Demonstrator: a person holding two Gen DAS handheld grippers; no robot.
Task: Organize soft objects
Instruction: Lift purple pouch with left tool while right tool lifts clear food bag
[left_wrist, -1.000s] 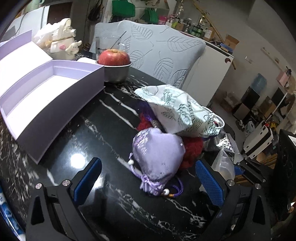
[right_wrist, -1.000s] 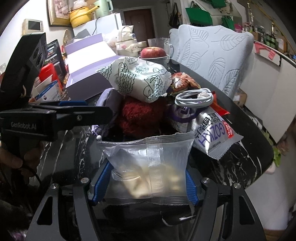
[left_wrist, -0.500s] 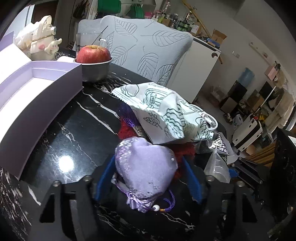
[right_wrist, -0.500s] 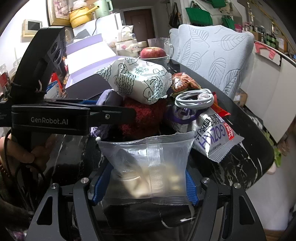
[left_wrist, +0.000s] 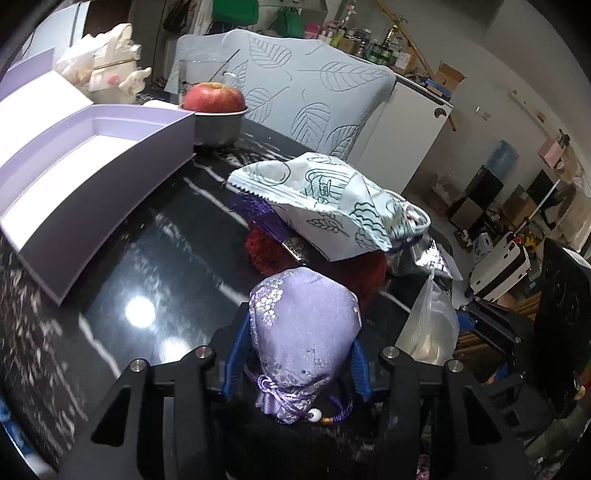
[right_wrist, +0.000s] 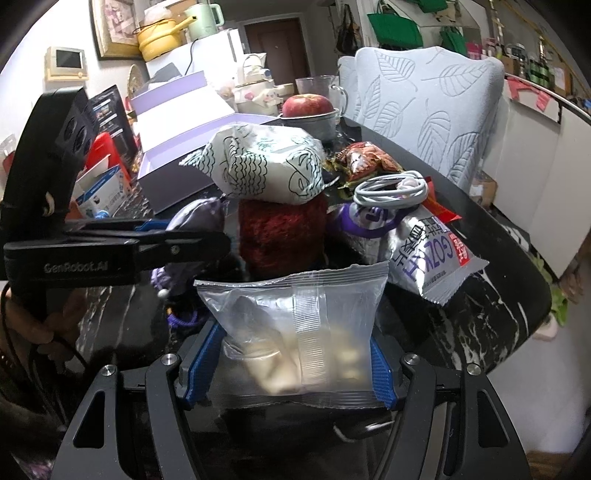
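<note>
My left gripper (left_wrist: 297, 354) is shut on a lilac satin drawstring pouch (left_wrist: 303, 328) and holds it just above the black marble table (left_wrist: 155, 258). Beyond it lies a red fuzzy thing (left_wrist: 365, 273) under a white patterned packet (left_wrist: 332, 206). My right gripper (right_wrist: 291, 362) is shut on a clear snack packet (right_wrist: 295, 328), which also shows at the right of the left wrist view (left_wrist: 432, 325). In the right wrist view the left gripper's side (right_wrist: 122, 251) crosses at the left, with the pouch (right_wrist: 199, 221) in it.
An open lilac box (left_wrist: 85, 162) stands at the left of the table, with an apple in a metal bowl (left_wrist: 216, 110) behind it. A white cable coil (right_wrist: 388, 188), a silver snack bag (right_wrist: 424, 254) and a leaf-patterned chair (right_wrist: 424, 103) lie to the right.
My left gripper moved forward around the lilac pouch, closed on it and lifted it slightly. The right gripper kept its hold on the clear packet and stayed still.
</note>
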